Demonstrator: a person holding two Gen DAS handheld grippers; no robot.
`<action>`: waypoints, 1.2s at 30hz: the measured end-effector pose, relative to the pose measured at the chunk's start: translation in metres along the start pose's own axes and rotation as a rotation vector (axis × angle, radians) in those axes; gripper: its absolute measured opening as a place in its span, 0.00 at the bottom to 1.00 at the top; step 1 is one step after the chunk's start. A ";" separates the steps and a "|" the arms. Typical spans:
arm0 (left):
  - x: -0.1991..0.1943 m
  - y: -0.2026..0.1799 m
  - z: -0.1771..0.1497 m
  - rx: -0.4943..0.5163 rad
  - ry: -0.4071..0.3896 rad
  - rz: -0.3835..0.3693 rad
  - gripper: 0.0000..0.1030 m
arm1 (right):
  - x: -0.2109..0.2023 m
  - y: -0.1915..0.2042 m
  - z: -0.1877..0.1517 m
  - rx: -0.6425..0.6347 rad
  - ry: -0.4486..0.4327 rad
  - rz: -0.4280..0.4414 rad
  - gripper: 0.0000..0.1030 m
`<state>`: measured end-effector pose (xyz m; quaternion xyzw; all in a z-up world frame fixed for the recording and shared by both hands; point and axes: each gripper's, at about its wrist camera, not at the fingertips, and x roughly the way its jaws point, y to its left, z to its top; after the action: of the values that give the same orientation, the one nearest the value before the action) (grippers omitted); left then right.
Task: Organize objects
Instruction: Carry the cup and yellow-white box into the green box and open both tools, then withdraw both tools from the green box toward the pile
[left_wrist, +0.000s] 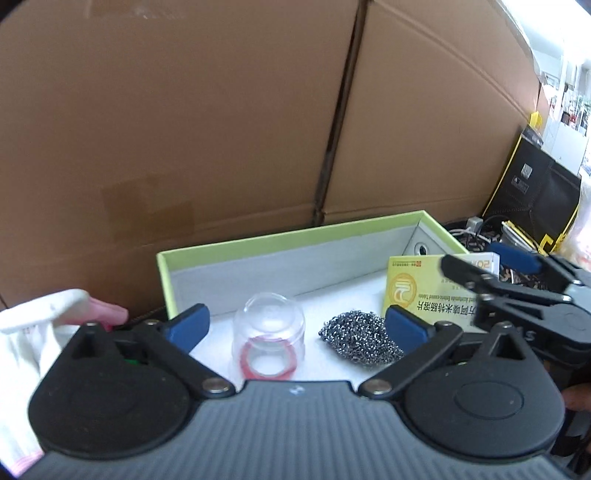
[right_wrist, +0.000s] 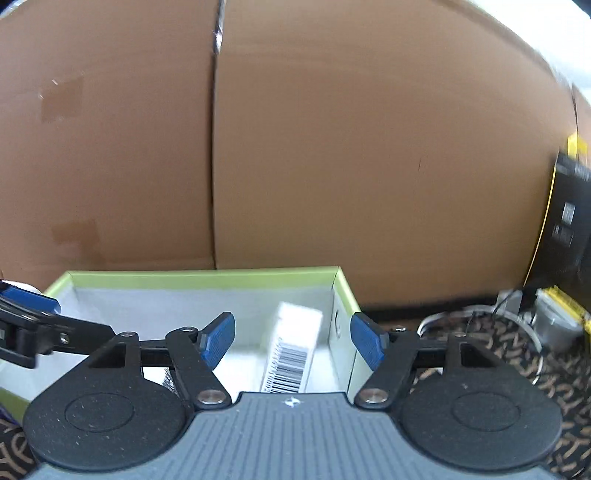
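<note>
Yellow medicine box: Chinese characters (upside down), small English line unreadable; white carton: barcode.

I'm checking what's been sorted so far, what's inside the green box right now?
Inside the green box: an upside-down clear cup over a red ring, a steel scrubber, and a yellow medicine carton. The gripper bodies cover the box's near floor.

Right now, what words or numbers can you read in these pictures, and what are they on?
"20" and part of "Tablets": on the yellow medicine box in the green-rimmed box; its Chinese lettering is upside down and too small to read for sure.
Barcode, digits blurred: on the white box.
Labels on the black and yellow bag: too small to read.
</note>
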<state>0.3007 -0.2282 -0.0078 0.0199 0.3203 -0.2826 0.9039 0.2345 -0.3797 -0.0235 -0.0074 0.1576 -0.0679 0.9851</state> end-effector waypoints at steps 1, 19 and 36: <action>-0.004 0.001 0.000 -0.003 -0.007 0.000 1.00 | -0.006 0.000 0.003 -0.018 -0.008 -0.012 0.72; -0.100 -0.001 -0.013 0.016 -0.129 0.065 1.00 | -0.031 -0.016 0.003 0.164 0.141 0.051 0.63; -0.208 0.057 -0.152 -0.198 -0.138 0.179 1.00 | -0.155 0.068 -0.034 0.070 0.019 0.265 0.93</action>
<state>0.1123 -0.0433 -0.0137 -0.0603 0.2808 -0.1688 0.9429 0.0867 -0.2913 -0.0105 0.0484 0.1639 0.0573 0.9836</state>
